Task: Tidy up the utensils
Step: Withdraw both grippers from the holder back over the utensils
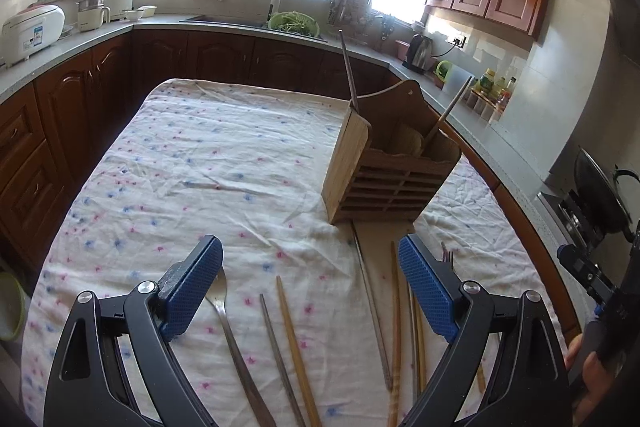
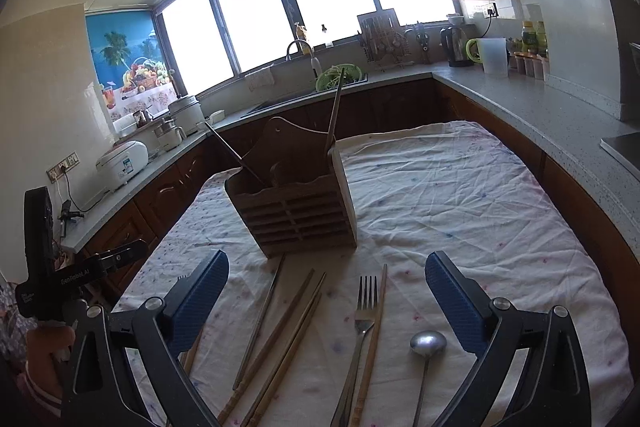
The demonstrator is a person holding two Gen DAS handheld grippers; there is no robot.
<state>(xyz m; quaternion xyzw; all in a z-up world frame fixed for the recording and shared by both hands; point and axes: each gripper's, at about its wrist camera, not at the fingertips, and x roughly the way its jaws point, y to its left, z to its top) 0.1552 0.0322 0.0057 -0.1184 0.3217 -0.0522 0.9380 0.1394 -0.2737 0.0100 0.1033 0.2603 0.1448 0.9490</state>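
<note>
Right now your left gripper hangs with its jaws spread wide and nothing between them, above the floral tablecloth. From it, the wooden utensil holder stands upright at about one o'clock, with two sticks poking out of its top. Your right gripper is likewise released and empty; the holder sits at twelve o'clock. Loose chopsticks, a fork and a metal spoon lie flat on the cloth between its fingers.
</note>
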